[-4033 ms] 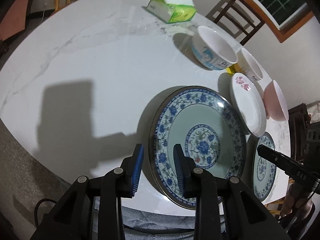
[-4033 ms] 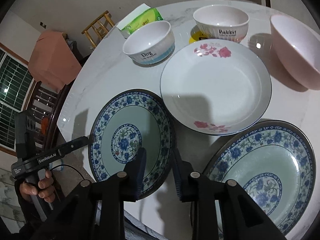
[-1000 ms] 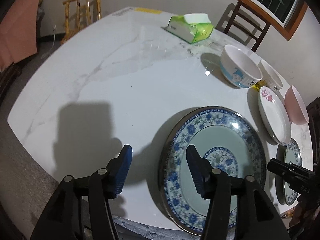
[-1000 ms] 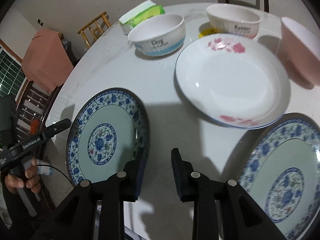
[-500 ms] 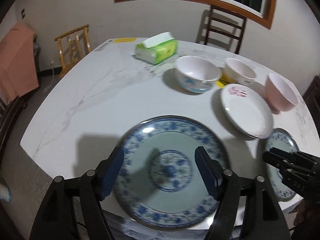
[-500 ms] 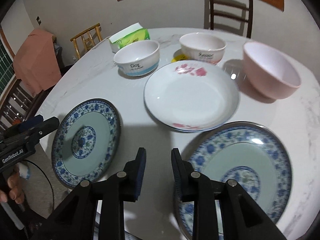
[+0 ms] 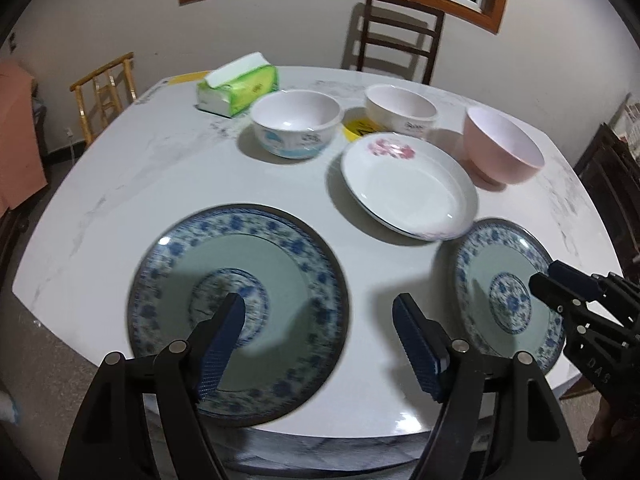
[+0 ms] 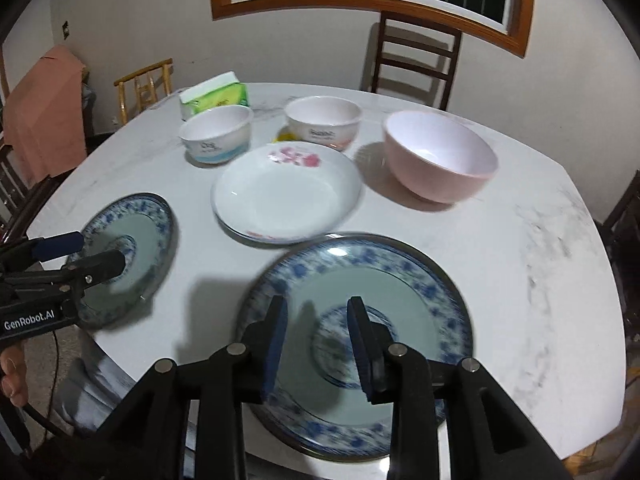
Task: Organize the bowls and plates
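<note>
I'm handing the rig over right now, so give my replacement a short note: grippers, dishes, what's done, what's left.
Left gripper: jaws wide open after just opening, empty, above the left blue plate.
Right gripper: jaws have just parted a little, empty, above the right blue plate.
The white flowered plate lies between them, farther back. Behind it stand the blue-patterned bowl, the white bowl and the pink bowl.
Done: nothing stacked yet; every dish lies apart on the table.
Left: stack the plates, probably nest the bowls.
</note>
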The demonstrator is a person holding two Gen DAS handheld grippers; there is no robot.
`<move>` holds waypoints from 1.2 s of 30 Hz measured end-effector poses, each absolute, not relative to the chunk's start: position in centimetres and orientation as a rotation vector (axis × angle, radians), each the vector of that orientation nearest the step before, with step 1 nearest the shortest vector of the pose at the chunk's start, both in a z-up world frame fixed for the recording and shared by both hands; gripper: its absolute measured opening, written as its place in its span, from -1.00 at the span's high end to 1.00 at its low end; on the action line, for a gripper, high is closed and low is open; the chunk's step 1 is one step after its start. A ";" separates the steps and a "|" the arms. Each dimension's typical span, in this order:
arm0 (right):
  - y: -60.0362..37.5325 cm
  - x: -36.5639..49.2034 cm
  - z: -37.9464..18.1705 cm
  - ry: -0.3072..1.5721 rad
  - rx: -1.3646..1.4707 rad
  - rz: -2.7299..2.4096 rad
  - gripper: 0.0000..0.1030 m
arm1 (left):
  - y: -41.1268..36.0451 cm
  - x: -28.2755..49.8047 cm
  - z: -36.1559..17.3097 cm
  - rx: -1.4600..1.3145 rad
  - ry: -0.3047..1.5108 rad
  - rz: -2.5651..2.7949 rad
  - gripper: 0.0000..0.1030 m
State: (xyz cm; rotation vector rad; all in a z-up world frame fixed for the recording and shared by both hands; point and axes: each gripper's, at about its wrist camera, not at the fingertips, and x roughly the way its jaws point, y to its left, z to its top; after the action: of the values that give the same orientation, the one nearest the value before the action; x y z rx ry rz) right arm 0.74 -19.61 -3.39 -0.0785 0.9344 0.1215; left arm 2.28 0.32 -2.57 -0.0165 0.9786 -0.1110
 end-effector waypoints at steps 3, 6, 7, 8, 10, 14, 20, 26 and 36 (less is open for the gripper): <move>-21.4 0.2 -3.6 0.947 -0.075 0.087 0.39 | -0.9 2.3 -2.8 -0.007 0.989 -0.126 -0.42; -23.0 0.0 -3.8 0.950 -0.062 0.063 0.39 | -1.8 2.2 -3.1 -0.008 0.994 -0.140 -0.42; -23.5 -0.2 -3.8 0.950 -0.058 0.056 0.39 | -2.3 2.2 -3.2 -0.006 0.998 -0.149 -0.42; -24.1 -0.2 -3.9 0.952 -0.054 0.046 0.39 | -2.7 2.2 -3.3 -0.007 1.002 -0.158 -0.42; -24.8 -0.4 -4.0 0.954 -0.049 0.037 0.39 | -3.3 2.2 -3.5 -0.006 1.011 -0.171 -0.42; -26.7 -0.6 -4.5 0.962 -0.031 0.027 0.38 | -4.6 2.3 -3.8 -0.004 1.023 -0.206 -0.42; -29.7 -0.4 -5.5 1.002 0.049 0.051 0.38 | -5.8 2.6 -4.8 -0.084 1.070 -0.307 -0.41; -34.1 1.0 -7.3 1.073 0.293 0.184 0.38 | -6.3 3.3 -5.9 -0.213 1.123 -0.401 -0.38; -38.2 2.8 -11.3 1.161 0.540 0.293 0.38 | -7.2 4.8 -8.0 -0.328 1.221 -0.450 -0.19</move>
State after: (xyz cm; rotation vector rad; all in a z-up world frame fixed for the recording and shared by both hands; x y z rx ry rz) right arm 2.76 -38.19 -11.31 0.5399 1.1607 0.2928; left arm 4.84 -7.19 -8.04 -0.3278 1.2214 -0.4505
